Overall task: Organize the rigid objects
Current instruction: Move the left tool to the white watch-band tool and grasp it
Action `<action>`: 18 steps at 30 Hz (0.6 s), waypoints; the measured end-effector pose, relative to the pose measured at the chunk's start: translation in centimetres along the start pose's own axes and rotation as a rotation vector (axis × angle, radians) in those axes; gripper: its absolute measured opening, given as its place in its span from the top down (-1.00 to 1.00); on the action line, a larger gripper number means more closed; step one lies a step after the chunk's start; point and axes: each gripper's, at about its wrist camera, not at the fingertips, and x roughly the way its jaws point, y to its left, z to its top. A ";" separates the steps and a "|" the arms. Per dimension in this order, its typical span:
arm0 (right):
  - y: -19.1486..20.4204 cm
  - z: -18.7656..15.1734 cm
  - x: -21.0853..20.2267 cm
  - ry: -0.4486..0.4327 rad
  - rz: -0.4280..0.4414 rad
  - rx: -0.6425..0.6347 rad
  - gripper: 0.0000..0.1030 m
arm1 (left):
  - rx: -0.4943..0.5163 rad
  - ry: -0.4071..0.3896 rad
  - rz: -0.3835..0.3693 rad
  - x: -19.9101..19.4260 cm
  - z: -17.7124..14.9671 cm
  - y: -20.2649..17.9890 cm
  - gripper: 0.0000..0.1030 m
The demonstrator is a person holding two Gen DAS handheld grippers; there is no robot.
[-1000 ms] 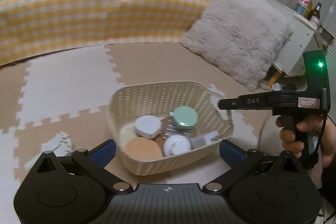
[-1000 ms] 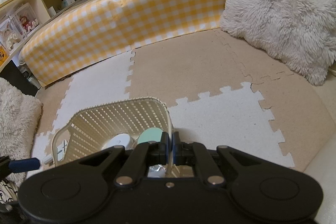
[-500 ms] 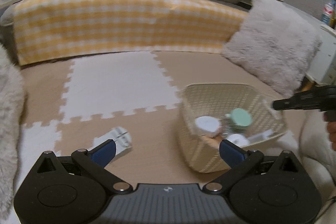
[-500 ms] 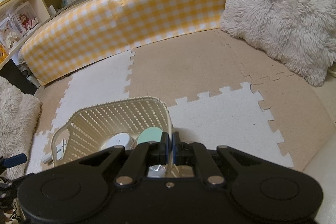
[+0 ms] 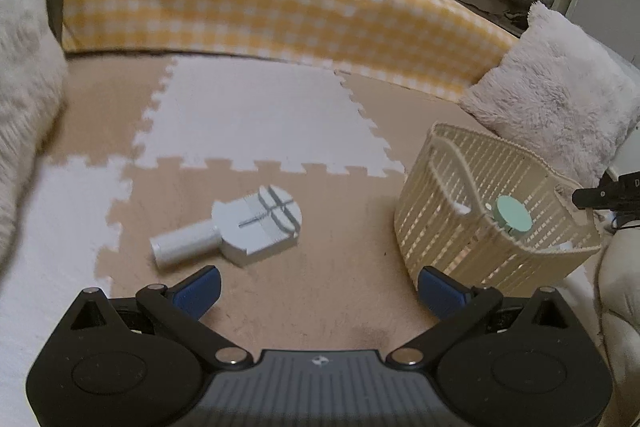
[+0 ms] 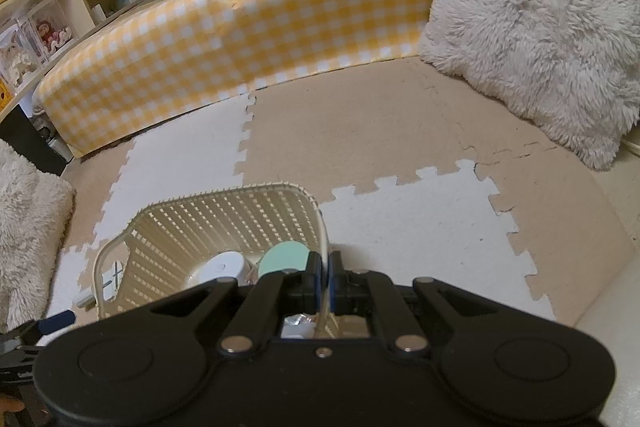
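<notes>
Basket [image 6: 224, 223] of cream slatted plastic sits on the foam floor mat [image 5: 256, 115], and the right gripper [image 6: 325, 267] has its fingers clenched on the rim of the near wall — the thin plastic edge runs straight between the blue pads. Inside lie a mint-lidded jar [image 6: 282, 257] and a white round container [image 6: 222, 267]; other contents are mostly hidden behind the gripper body.

What has changed is the left side. A second ago the left gripper [image 5: 318, 289] looked straight down into the basket; it has since swung away to its left, and the basket now stands at the right edge of its view. Ahead of it, just beyond the left finger, lies the one loose piece: a pale grey tool [image 5: 236, 227] with a round slotted head and a short cylindrical handle, flat on the tan mat and well clear of the basket. The left fingers are released, spread wide with nothing between them.

My reading is that the basket is being steadied while the left hand lines up for this last stray item. The handle looks like the easier grip, though the approach is not yet centred on it.
</notes>
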 end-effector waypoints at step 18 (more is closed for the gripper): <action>0.2 -0.1 0.0 0.002 -0.008 -0.010 0.91 | -0.078 -0.058 0.065 4.6 2.1 3.7 -1.00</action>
